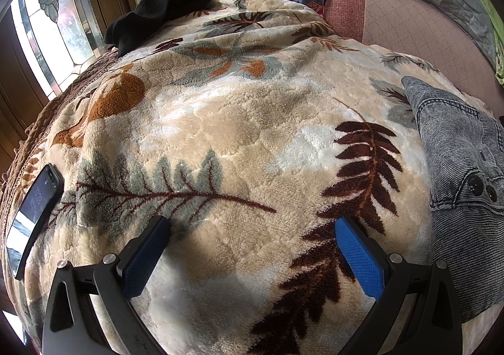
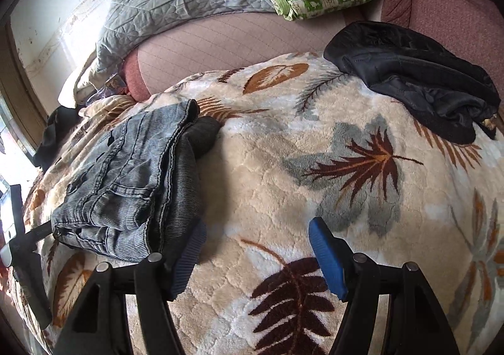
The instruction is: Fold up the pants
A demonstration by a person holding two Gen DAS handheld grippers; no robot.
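Plainly, both claws stand wide and hold nothing. The left claw [image 1: 252, 230] hangs over bare blanket [image 1: 239, 122], its blue ribbed pads clear of any cloth. The right claw [image 2: 256, 233] is spread the same way; its left pad sits just beside the near edge of the jeans [image 2: 132, 178], perhaps brushing it, but nothing is pinched between the pads.

From the left claw the jeans [image 1: 466, 166] lie off to the right and slightly ahead; from the right claw they lie ahead and to the left. They look already folded: a compact, layered stack of grey-blue denim with ribbed weave, pale seam stitching, a pocket flap and two dark buttons showing. I judge the folding mostly done; what may remain is a last squaring of the bundle or setting it aside.

The blanket is thick plush fleece, cream with brown, rust and grey fern leaves, lumpy over the bed. Further out, a dark jacket [image 2: 419, 78] lies crumpled ahead and right of the right claw. A phone [image 1: 31, 219] rests left of the left claw.
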